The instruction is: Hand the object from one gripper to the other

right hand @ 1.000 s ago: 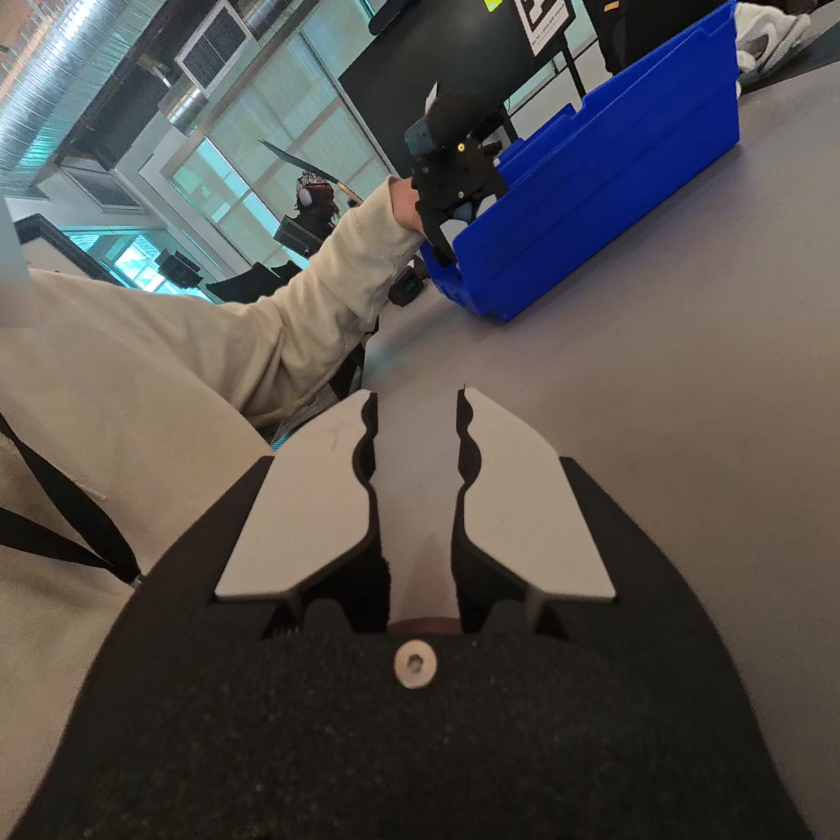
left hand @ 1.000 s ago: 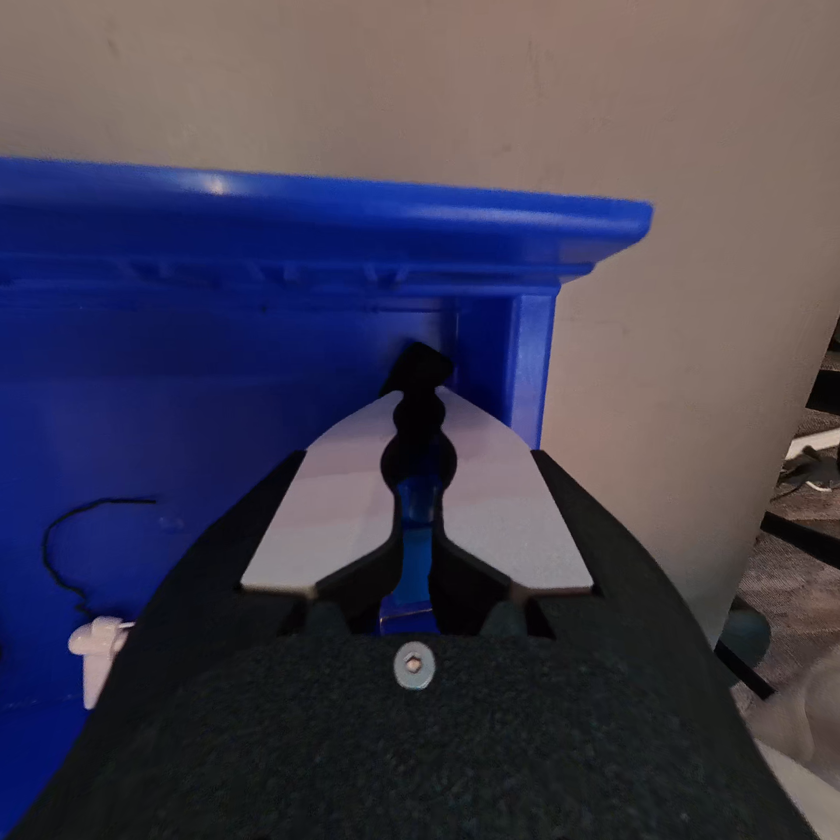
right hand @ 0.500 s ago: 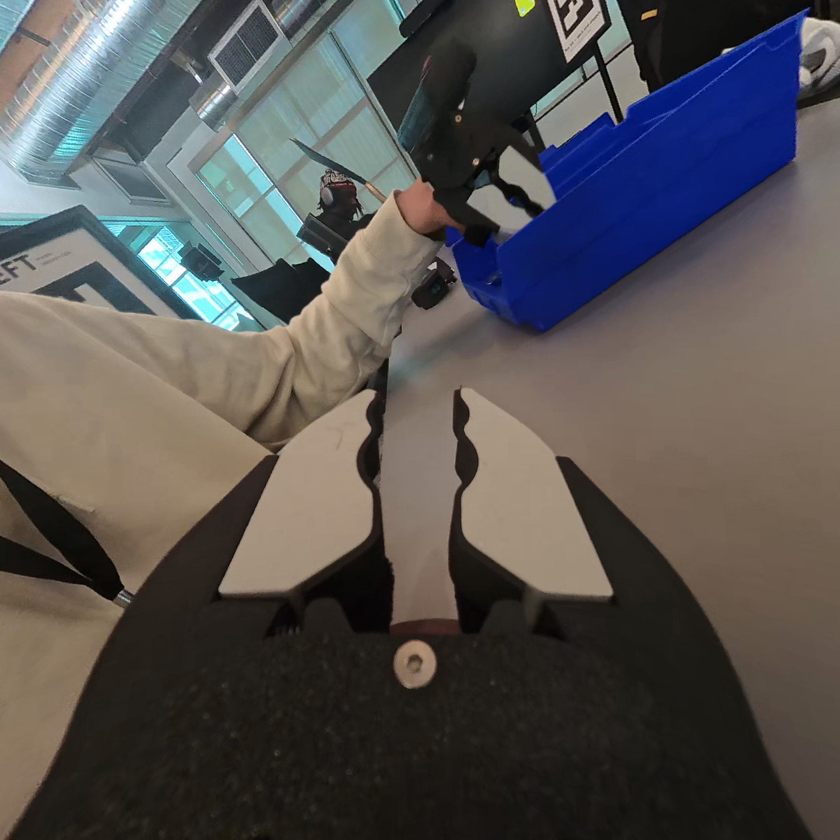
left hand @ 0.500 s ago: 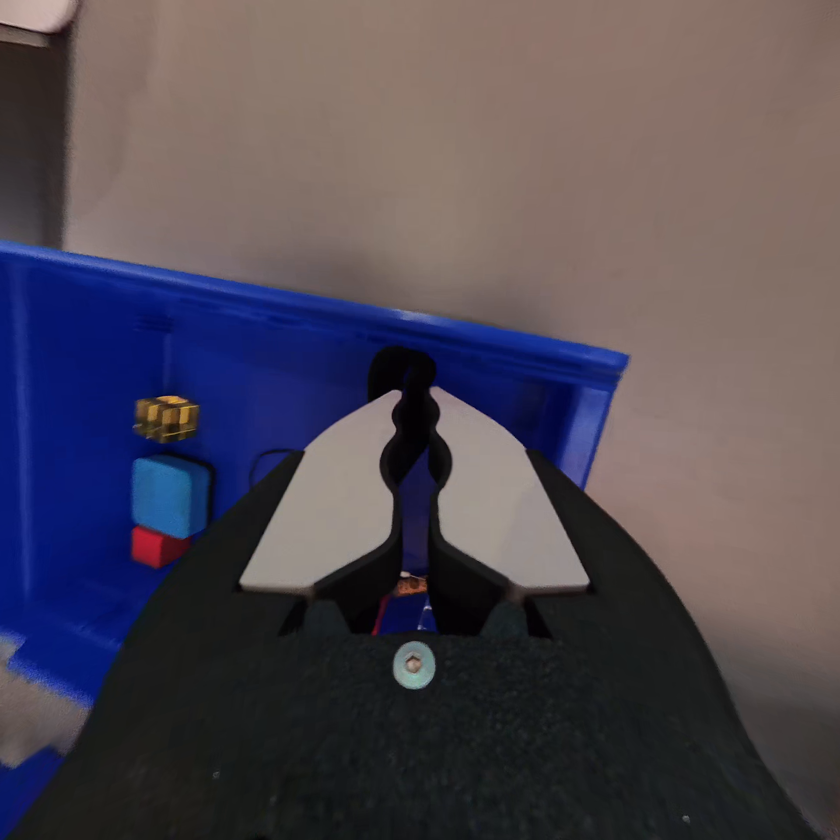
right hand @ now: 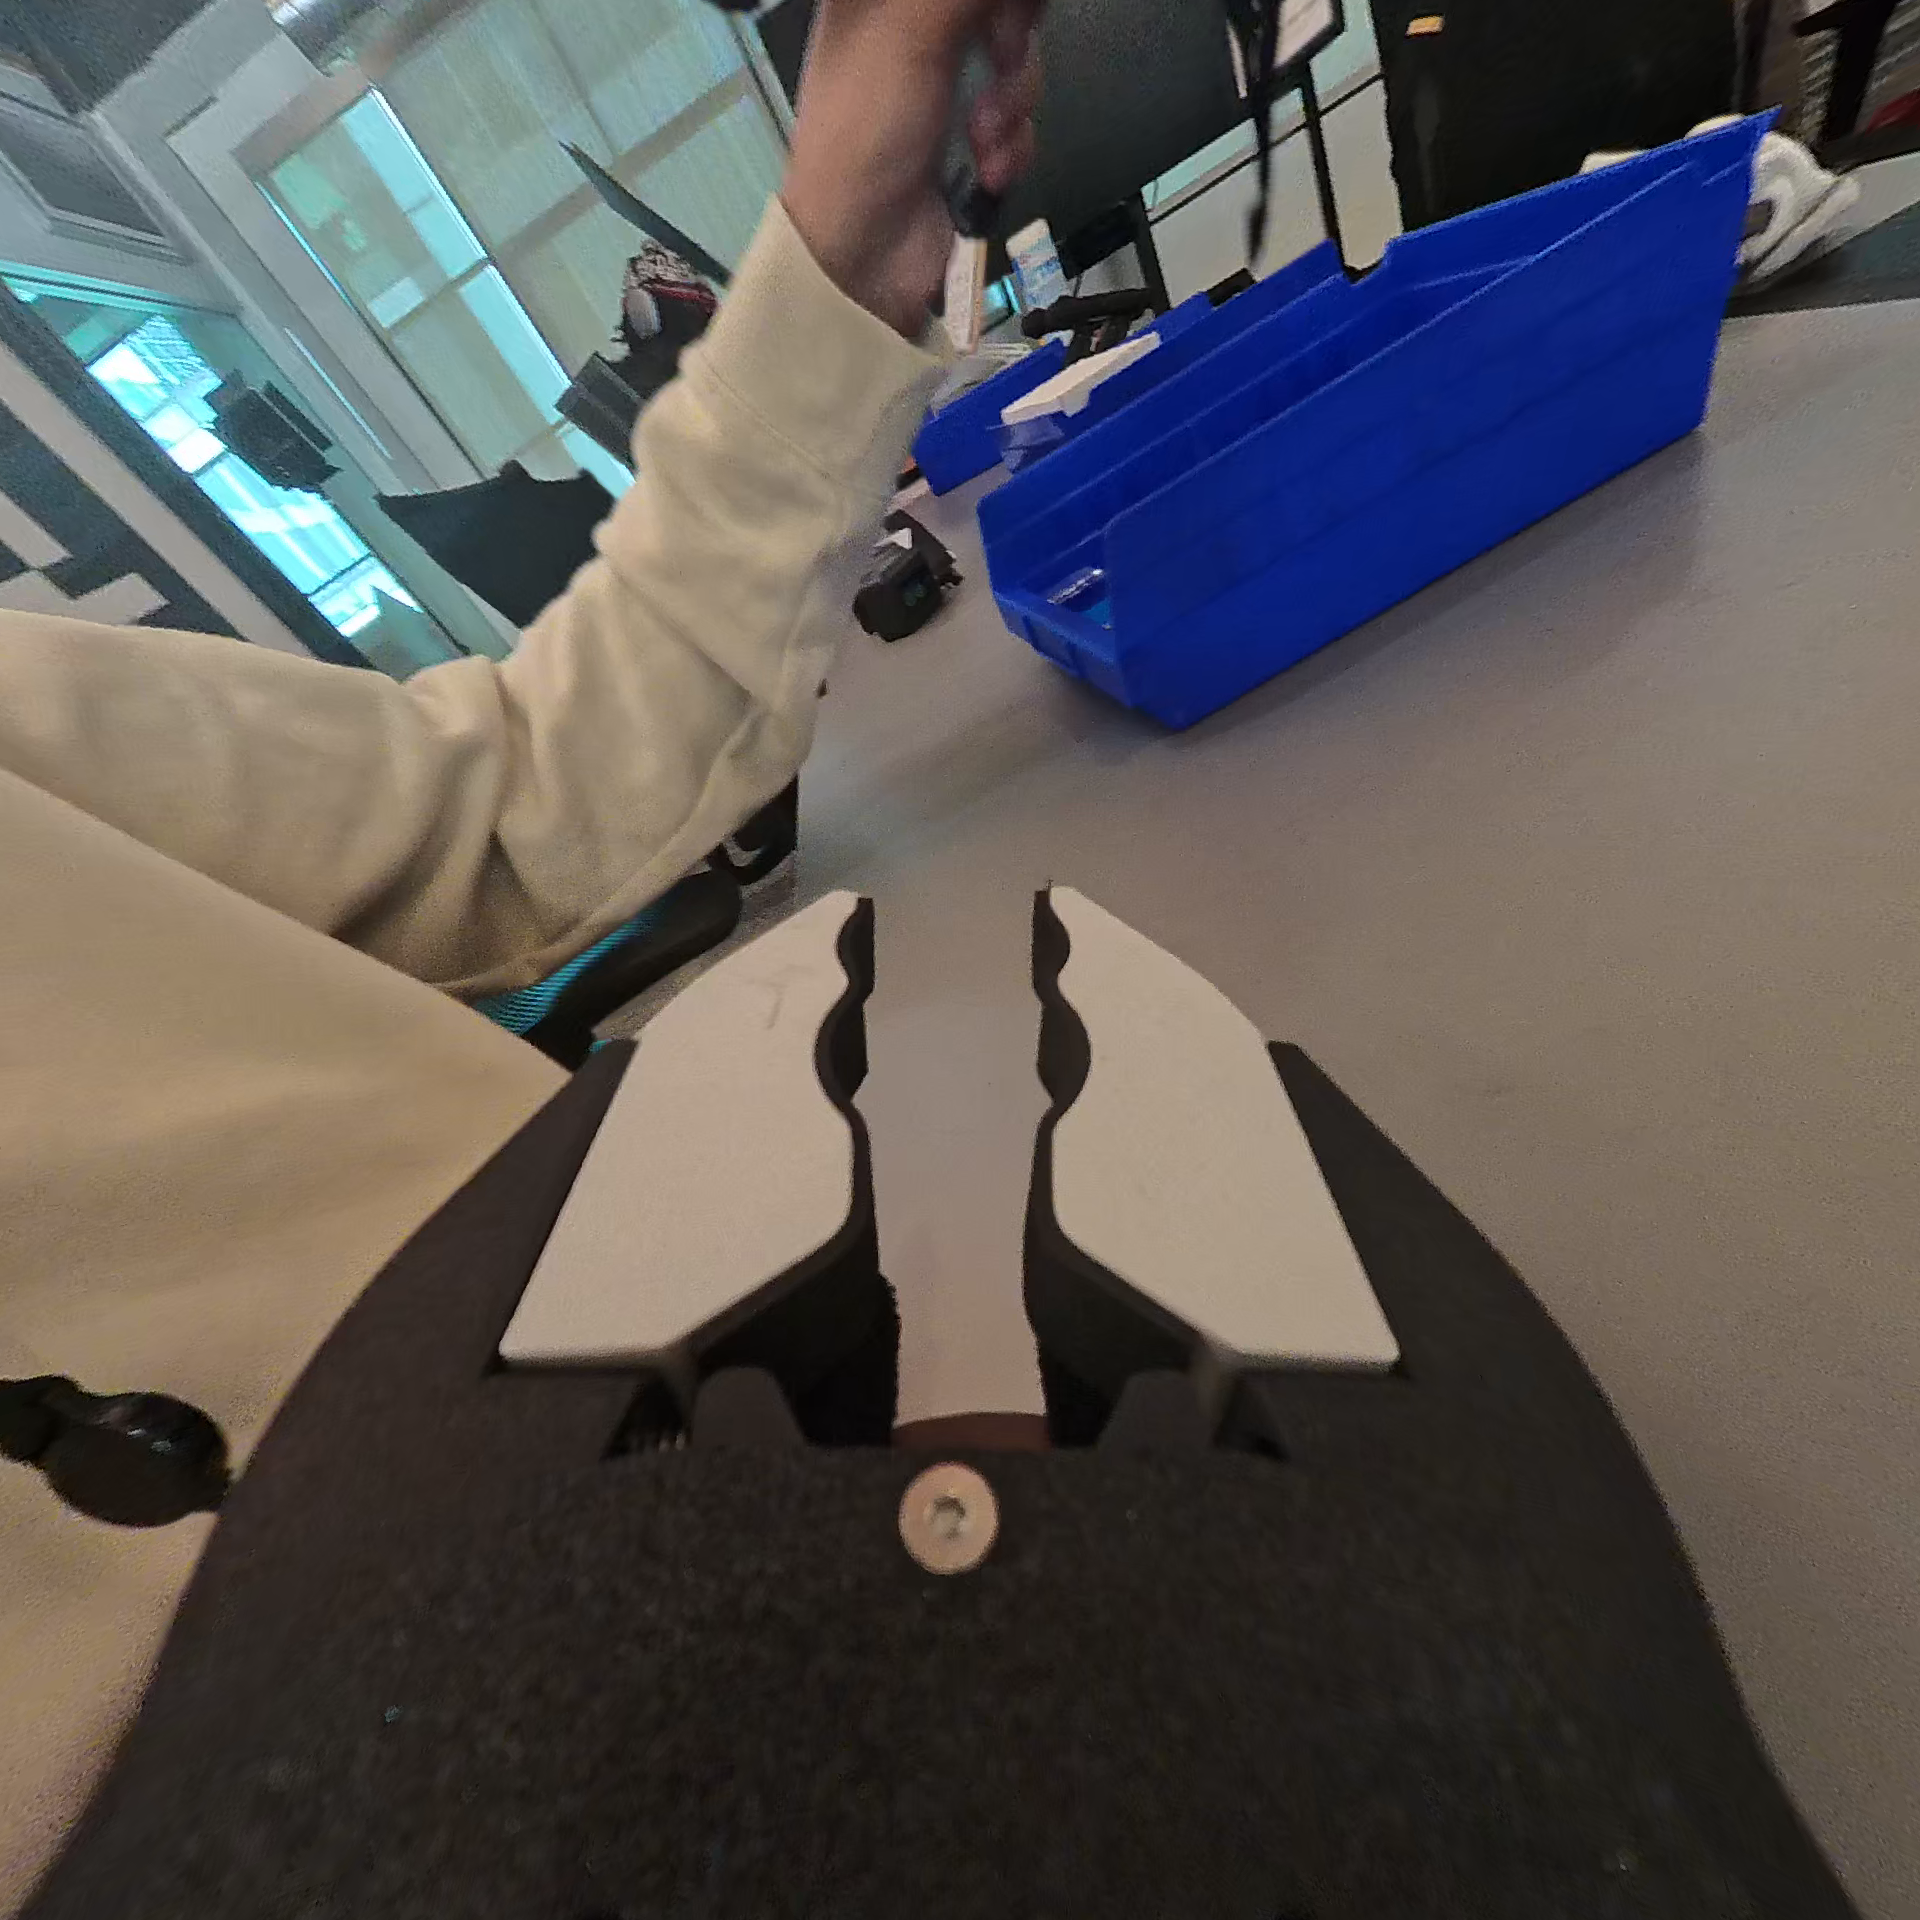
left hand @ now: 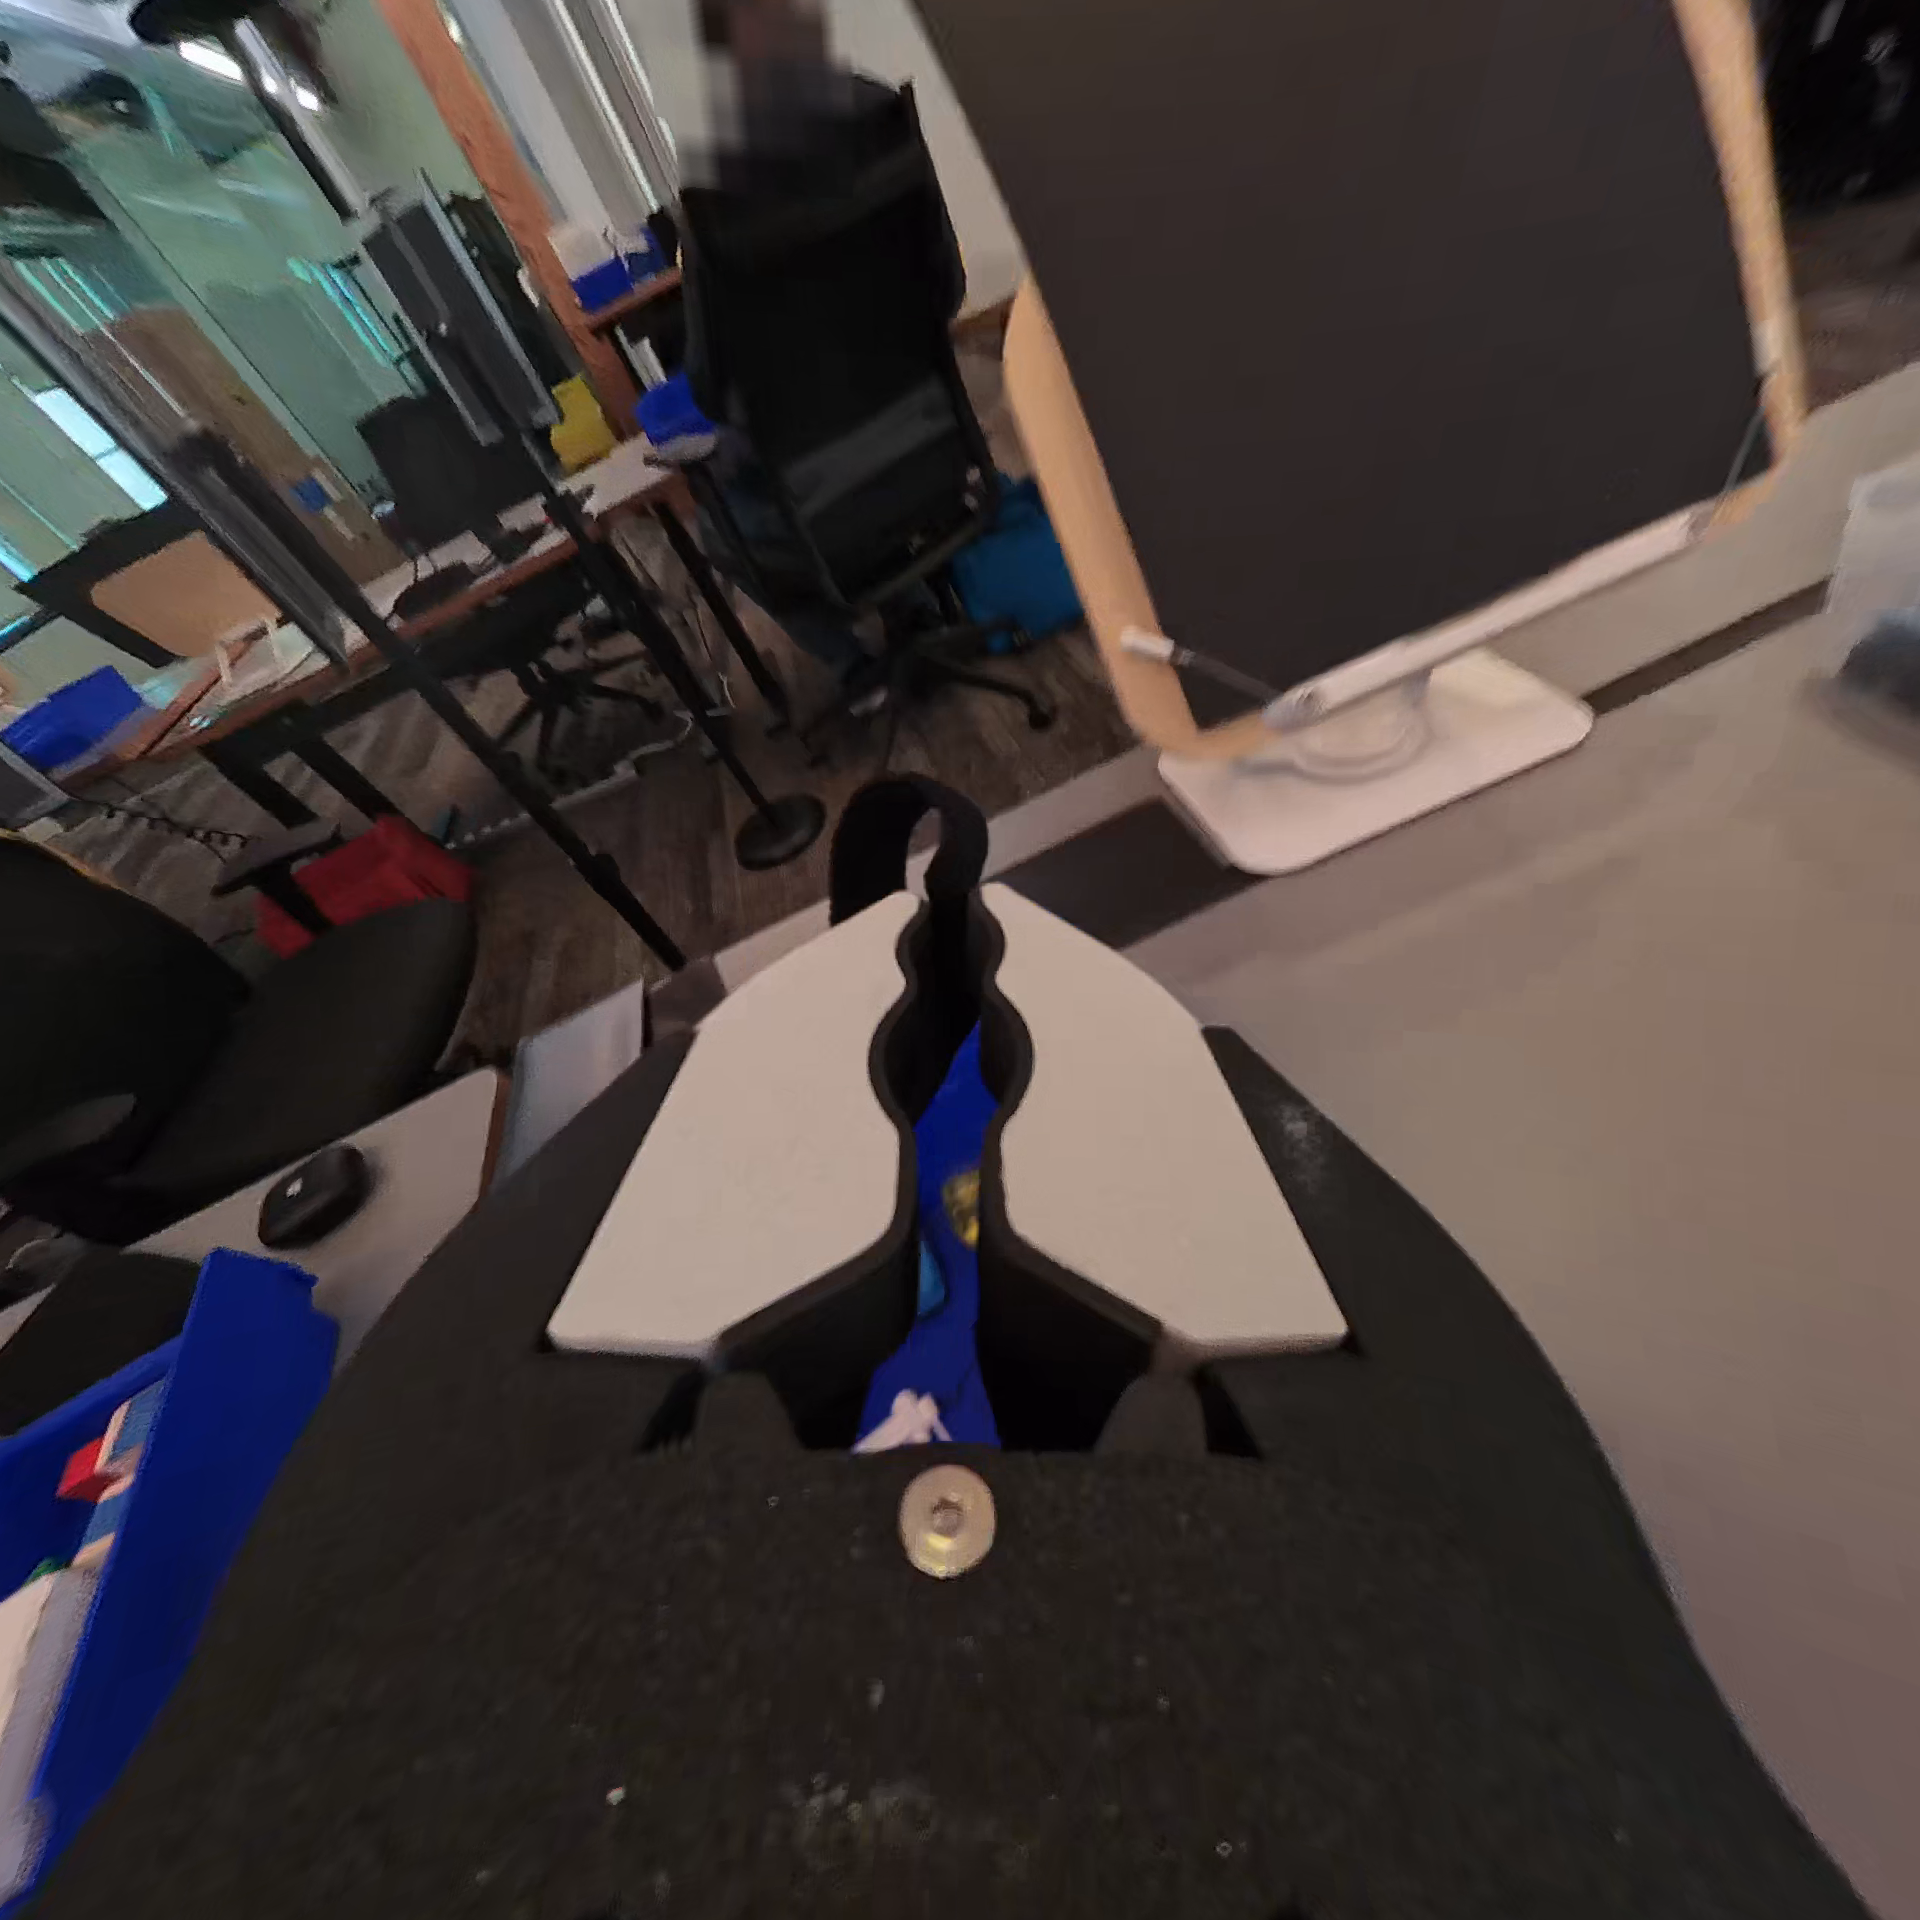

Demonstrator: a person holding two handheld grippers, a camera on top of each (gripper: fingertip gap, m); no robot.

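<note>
Left wrist view: my left gripper point(left hand: 948, 920) is clamped on a black strap point(left hand: 914, 831) whose loop curls up past the fingertips, held above the blue bin point(left hand: 156, 1455), which shows at lower left and again through the gap between the fingers, with the grey table point(left hand: 1558, 1039) running off to the bin's right. Right wrist view: my right gripper point(right hand: 951, 904) hangs low over the table with jaws parted and nothing between them, well short of the bin; above the bin's near end a hand point(right hand: 883, 135) in a cream sleeve point(right hand: 623, 623) is raised, blurred, a dark strap-like streak dangling over the bin.
</note>
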